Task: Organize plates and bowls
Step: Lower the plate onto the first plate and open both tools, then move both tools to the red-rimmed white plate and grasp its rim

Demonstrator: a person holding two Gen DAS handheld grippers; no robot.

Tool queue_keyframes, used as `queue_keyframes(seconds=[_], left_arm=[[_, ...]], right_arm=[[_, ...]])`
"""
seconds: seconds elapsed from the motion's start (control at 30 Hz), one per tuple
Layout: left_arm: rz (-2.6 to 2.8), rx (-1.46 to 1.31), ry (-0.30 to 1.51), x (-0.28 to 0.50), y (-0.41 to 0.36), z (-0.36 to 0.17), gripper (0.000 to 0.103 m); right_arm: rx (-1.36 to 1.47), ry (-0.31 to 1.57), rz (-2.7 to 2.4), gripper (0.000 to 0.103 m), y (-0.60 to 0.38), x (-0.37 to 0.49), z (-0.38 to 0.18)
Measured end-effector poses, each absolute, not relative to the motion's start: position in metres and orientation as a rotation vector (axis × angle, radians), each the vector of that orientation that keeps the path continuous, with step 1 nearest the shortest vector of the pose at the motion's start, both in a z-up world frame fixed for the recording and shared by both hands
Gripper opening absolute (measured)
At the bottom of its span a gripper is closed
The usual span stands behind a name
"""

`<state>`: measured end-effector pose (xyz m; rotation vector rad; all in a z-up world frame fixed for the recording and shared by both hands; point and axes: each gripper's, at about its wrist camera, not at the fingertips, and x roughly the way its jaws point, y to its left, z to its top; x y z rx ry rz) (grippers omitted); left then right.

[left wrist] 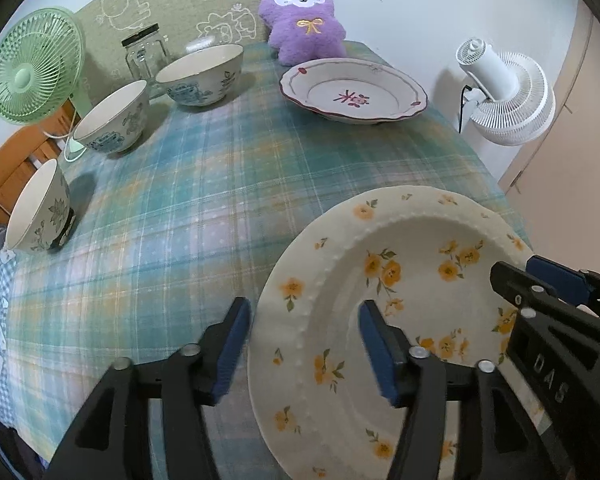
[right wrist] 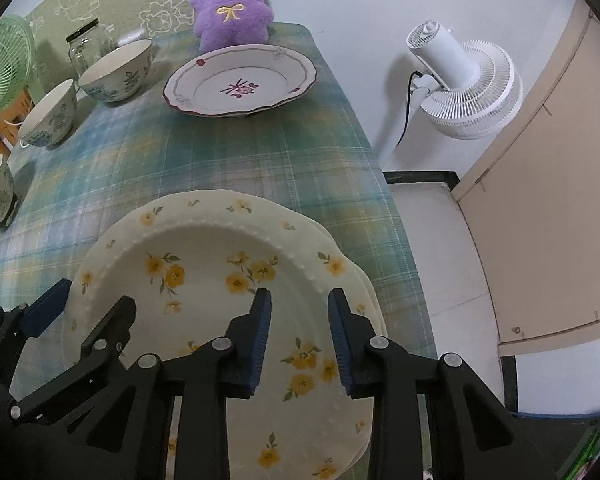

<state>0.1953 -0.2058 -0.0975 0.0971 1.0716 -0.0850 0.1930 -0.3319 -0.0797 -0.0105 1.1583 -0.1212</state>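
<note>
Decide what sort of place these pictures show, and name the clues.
Probably a room in a home: a table under a green plaid cloth, a purple plush rabbit against the wall, and a white electric fan standing beside it.

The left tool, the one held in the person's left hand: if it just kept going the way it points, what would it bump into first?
Most likely the yellow-flowered plate. The left tool straddles its left rim, one finger over the checked tablecloth. Depth is unclear.
</note>
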Motion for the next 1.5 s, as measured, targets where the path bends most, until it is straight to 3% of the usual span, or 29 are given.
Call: queue_keyframes(seconds=[0.13,0.53,0.7,0.83,0.9,1.5], left_arm=[[-0.064,0.086,1.073,0.189,-0.203,-0.094,0.071],[-0.052,0.025,1.001,0.195,-0.192,-0.044,0.084],[-0.08,0.04,0.965,0.21,-0.183,-0.019,0.088],[-0.116,0.049,0.934,0.218,-0.182,0.001,0.089],[-0.131,0.065,0.914,0.222,-0.184,0.01,0.09],[-0.061,0.016,0.874,0.302,-0.198,0.032,0.092]], right_arm=[[0.018,1.178,-0.109,0.044,-0.336,0.195,-0.079],[0.063,1.137,0.01,0.05,-0.341,0.198,-0.044],[0.081,1.074,0.009,0.063,-0.34,0.205,-0.015],[0.107,1.029,-0.009,0.066,-0.34,0.213,0.011],[0.109,0.998,-0.016,0.076,-0.339,0.217,0.022],[0.023,0.91,0.027,0.077,-0.341,0.302,0.054]])
